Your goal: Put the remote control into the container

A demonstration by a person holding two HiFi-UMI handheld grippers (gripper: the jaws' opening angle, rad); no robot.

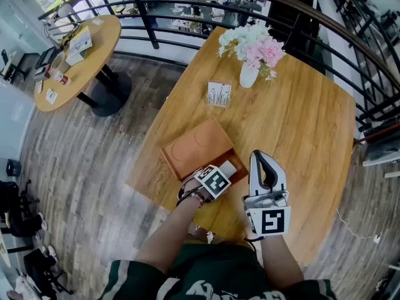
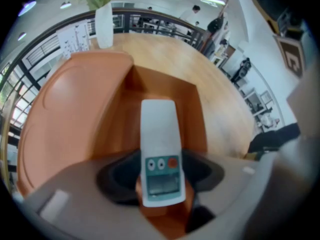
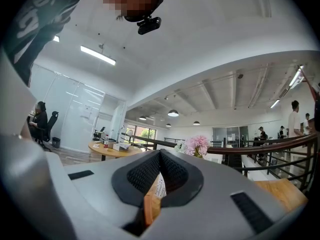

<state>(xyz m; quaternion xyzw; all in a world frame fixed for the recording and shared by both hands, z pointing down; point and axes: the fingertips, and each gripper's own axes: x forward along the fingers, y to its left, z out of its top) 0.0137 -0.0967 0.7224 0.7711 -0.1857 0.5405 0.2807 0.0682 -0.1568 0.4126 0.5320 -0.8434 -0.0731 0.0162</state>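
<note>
A white remote control point(image 2: 159, 149) with a teal button panel is clamped in my left gripper point(image 2: 160, 186), its far end pointing into the open compartment of the orange-brown container point(image 2: 192, 109). In the head view the remote point(image 1: 229, 167) pokes out of the left gripper point(image 1: 223, 172) at the near right corner of the container point(image 1: 187, 147). Just to its right, my right gripper point(image 1: 261, 157) is held over the wooden table point(image 1: 300, 124), shut with nothing in it. The right gripper view has the right gripper point(image 3: 160, 159) tilted up toward the ceiling.
At the table's far end stand a white vase of pink and white flowers point(image 1: 251, 55) and a small printed card point(image 1: 219, 94). The near table edge runs just under my hands. A round side table point(image 1: 75, 52) and a dark railing point(image 1: 187, 11) lie beyond.
</note>
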